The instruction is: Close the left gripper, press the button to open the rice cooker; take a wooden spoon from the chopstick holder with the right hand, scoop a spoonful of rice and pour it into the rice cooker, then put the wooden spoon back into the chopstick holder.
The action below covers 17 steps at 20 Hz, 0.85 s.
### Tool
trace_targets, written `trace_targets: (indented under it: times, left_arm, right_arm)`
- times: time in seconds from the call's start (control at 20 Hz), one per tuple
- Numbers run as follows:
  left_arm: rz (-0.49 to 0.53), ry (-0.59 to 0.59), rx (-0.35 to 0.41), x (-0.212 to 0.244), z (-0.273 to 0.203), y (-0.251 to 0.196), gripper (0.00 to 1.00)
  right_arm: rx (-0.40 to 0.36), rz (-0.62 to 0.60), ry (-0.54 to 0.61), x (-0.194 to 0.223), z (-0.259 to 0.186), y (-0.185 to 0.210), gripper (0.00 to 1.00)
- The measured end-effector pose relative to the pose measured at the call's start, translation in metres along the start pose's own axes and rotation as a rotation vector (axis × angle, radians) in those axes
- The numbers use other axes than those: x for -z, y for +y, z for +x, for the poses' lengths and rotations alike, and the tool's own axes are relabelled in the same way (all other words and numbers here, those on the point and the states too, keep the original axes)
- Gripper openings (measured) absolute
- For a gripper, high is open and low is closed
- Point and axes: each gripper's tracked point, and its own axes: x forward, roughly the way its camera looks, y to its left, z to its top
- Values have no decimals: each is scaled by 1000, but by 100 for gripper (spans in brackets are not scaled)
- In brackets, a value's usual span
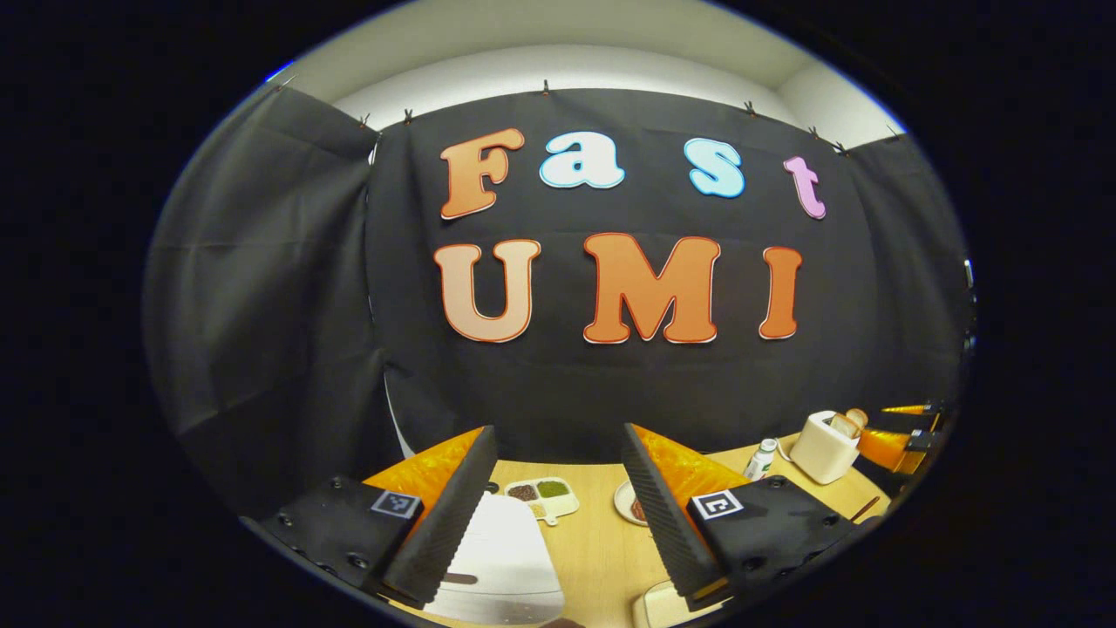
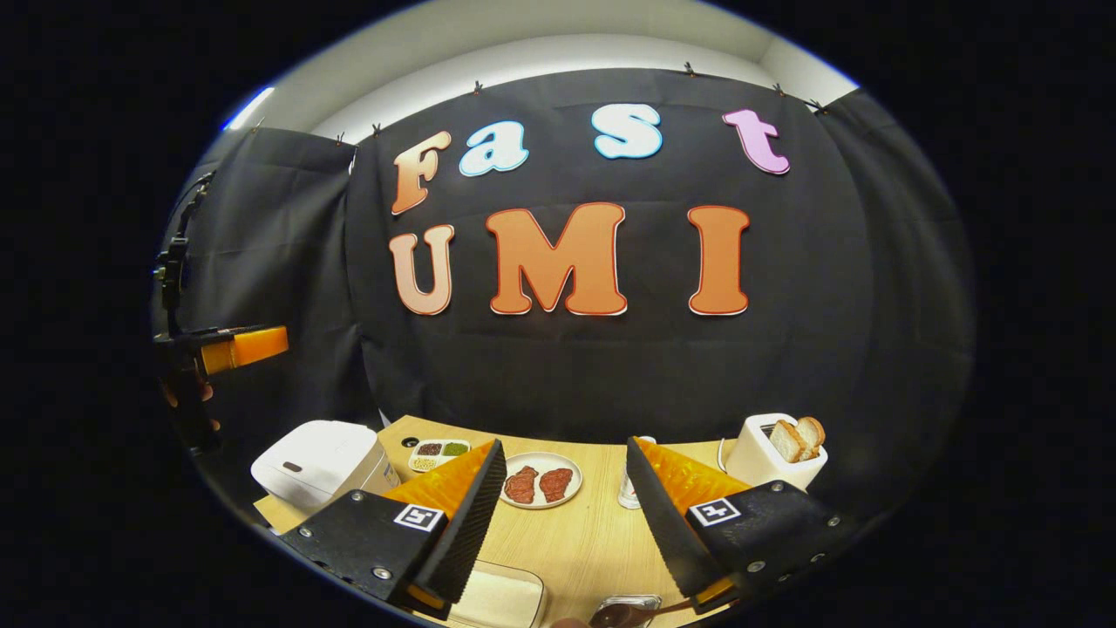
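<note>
The white rice cooker stands with its lid down just below and ahead of my left gripper, which is open and holds nothing. In the right gripper view the rice cooker sits at the table's left end, and the left gripper hangs above it in a person's hand. My right gripper is open and empty over the table's front. At the bottom edge beneath it a clear holder shows a brown spoon-like tip. The right gripper also appears at the far right of the left gripper view.
On the wooden table stand a small tray of grains, a plate with meat slices, a small bottle and a toaster with bread. A cream box lies at the front edge.
</note>
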Motion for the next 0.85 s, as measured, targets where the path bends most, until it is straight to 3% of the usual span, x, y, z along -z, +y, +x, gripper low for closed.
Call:
trace_targets:
  times: [0.4,0.85]
  left_arm:
    - [22,-68,27,-30,-2,-20,99]
    - [59,-147,-35,-61,-4,-6,99]
  right_arm:
    - [-50,-2,-116,-60,17,31,88]
    - [-23,-37,-134,-60,12,31,88]
